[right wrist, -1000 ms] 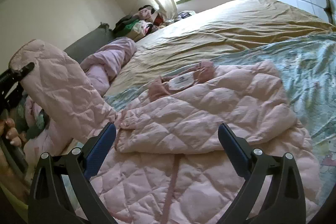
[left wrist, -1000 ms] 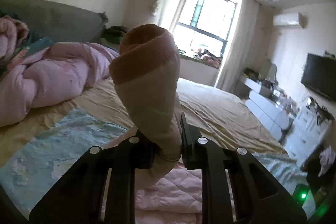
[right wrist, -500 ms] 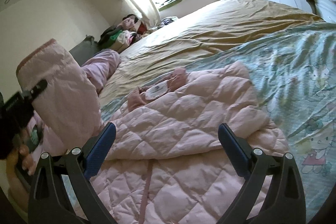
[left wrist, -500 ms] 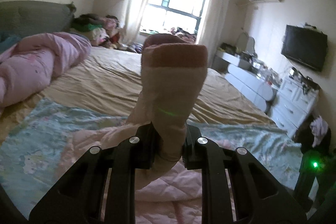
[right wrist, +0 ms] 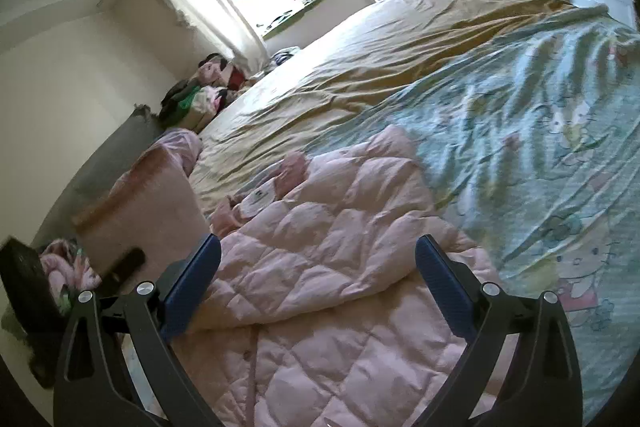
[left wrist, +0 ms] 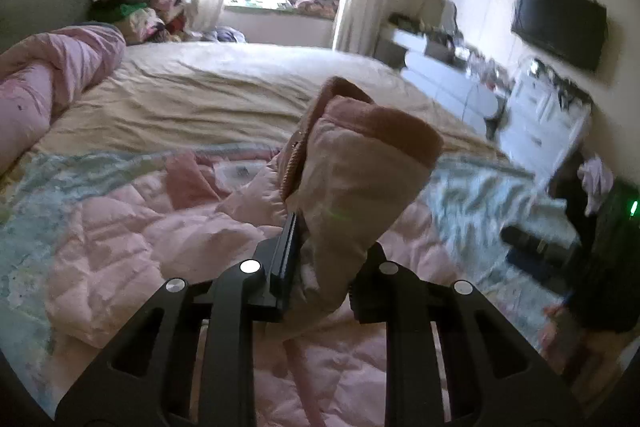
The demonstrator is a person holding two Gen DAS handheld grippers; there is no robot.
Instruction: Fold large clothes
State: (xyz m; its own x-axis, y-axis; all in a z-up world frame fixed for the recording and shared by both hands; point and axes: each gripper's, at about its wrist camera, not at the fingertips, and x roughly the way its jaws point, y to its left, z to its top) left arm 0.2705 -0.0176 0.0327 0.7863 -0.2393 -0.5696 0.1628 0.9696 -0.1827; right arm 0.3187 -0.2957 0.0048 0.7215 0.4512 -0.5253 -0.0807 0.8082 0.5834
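One pink quilted jacket [right wrist: 320, 267] lies on the bed [right wrist: 400, 39] below both tools. Left tool [left wrist: 320, 267] clamps its sleeve [left wrist: 352, 167], now lower, tilted right. Right tool [right wrist: 316, 279] gapes empty.

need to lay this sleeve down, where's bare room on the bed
Free: the tan sheet between the pink jacket and the window, and the cartoon blanket right of the jacket. Crowded: the pink duvet and clothes pile by the headboard.
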